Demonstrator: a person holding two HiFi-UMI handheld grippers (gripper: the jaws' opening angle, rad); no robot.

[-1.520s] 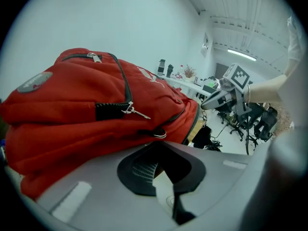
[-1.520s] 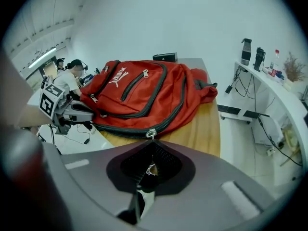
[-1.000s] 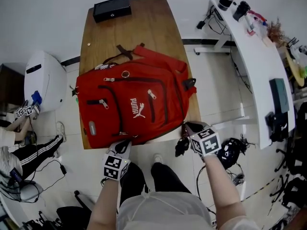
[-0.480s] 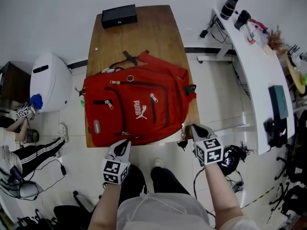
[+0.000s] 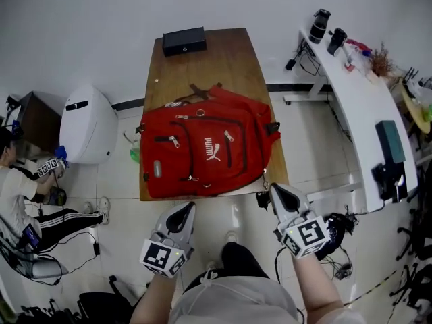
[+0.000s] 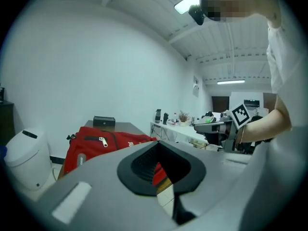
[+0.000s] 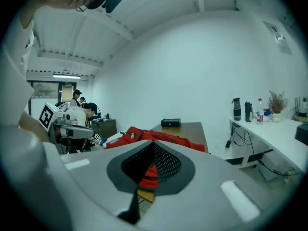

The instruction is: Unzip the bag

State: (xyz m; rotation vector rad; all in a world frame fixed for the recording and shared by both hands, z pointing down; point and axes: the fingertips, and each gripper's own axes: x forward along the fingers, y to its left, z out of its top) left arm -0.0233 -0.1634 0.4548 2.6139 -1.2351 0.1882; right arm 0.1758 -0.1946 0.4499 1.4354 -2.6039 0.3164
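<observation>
A red backpack [image 5: 209,150] lies flat on the wooden table [image 5: 223,59], front pockets and their zips facing up. Both grippers hang off the table's near edge, over the floor and apart from the bag. My left gripper [image 5: 187,209] is shut, nothing in it, below the bag's near left part. My right gripper [image 5: 275,190] is shut and empty, just off the table's near right corner. In the left gripper view the backpack [image 6: 98,143] shows beyond the closed left gripper [image 6: 159,150]. The right gripper view shows the backpack [image 7: 154,137] past the closed right gripper [image 7: 153,150].
A black box [image 5: 184,40] sits at the table's far end. A white bin [image 5: 88,123] stands left of the table, with a seated person [image 5: 17,187] beyond it. A white desk [image 5: 364,93] with bottles runs along the right. Black gear [image 5: 335,225] lies on the floor nearby.
Both grippers have drawn back from the bag's near edge toward the person. The head view has backed away, so table and bag look smaller and farther.
</observation>
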